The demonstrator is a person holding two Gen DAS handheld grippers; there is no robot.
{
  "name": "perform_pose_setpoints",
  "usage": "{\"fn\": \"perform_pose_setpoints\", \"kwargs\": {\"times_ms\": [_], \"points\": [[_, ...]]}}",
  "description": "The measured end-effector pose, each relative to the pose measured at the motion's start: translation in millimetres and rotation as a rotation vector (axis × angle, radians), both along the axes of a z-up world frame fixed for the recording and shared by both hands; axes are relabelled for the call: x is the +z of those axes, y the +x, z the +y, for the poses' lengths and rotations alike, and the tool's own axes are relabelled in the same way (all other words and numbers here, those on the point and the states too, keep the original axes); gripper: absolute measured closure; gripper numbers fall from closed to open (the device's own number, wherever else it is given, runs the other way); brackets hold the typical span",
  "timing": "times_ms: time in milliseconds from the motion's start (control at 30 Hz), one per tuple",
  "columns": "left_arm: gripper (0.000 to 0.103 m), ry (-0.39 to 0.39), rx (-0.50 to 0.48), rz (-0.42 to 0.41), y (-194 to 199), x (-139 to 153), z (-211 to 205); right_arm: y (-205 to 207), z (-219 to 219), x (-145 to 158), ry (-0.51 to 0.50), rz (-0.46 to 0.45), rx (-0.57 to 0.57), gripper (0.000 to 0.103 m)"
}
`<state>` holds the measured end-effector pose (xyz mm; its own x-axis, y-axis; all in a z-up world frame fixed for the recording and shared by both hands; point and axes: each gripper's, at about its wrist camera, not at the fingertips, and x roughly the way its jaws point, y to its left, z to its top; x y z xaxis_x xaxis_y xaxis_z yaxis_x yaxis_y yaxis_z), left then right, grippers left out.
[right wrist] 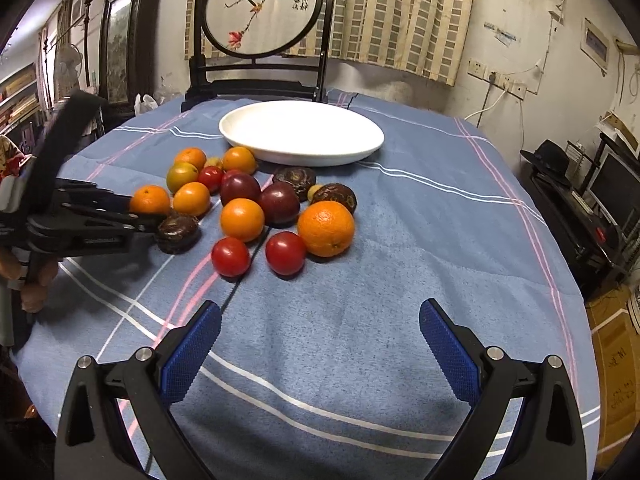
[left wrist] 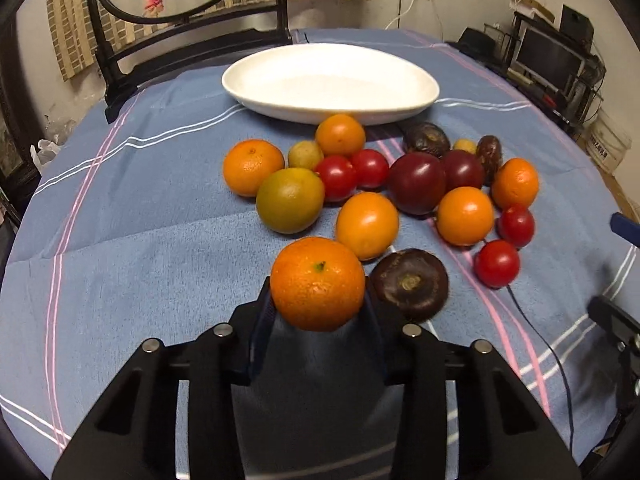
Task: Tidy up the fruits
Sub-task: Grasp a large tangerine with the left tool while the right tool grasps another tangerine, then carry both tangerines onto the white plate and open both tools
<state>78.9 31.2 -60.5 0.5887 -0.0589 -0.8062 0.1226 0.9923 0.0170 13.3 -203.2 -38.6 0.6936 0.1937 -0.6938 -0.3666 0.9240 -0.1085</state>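
Observation:
My left gripper [left wrist: 318, 300] is shut on an orange [left wrist: 318, 284] at the near edge of the fruit pile; it also shows in the right wrist view [right wrist: 150, 199]. Several oranges, red tomatoes [left wrist: 497, 263], dark plums [left wrist: 416, 183] and brown wrinkled fruits [left wrist: 410, 283] lie clustered on the blue cloth. A white oval plate [left wrist: 328, 80] stands empty behind the pile, also in the right wrist view [right wrist: 302, 132]. My right gripper [right wrist: 320, 344] is open and empty, hovering over bare cloth in front of a big orange [right wrist: 326, 228] and two tomatoes [right wrist: 285, 253].
The round table has a blue striped cloth [right wrist: 400, 280]. A dark wooden screen stand with a bird picture [right wrist: 262, 12] stands at the table's back edge. A thin black cable [left wrist: 548, 344] runs across the cloth. Shelves and a monitor [right wrist: 612, 188] are off to the right.

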Motion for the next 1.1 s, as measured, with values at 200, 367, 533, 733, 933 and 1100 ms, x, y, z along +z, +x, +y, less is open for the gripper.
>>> {"fn": "perform_pose_setpoints", "kwargs": {"times_ms": [200, 367, 533, 733, 933, 1100], "points": [[0.063, -0.042, 0.017, -0.053, -27, 12, 8, 18, 3, -13, -0.039, 0.072, 0.003, 0.004], [0.063, -0.078, -0.001, -0.076, -44, 18, 7, 51, -9, -12, 0.004, 0.126, -0.067, 0.012], [0.063, -0.097, -0.010, -0.076, -48, 17, 9, 61, -17, 4, 0.050, 0.101, -0.099, 0.021], [0.063, -0.103, -0.006, -0.079, -47, 17, 9, 81, -5, 3, 0.119, 0.138, -0.101, 0.021], [0.063, -0.101, -0.006, -0.079, -47, 17, 10, 104, 13, -15, 0.116, 0.238, -0.091, 0.046], [0.063, -0.099, -0.007, -0.077, -45, 17, 10, 113, 18, -22, 0.147, 0.275, -0.071, 0.055]]}}
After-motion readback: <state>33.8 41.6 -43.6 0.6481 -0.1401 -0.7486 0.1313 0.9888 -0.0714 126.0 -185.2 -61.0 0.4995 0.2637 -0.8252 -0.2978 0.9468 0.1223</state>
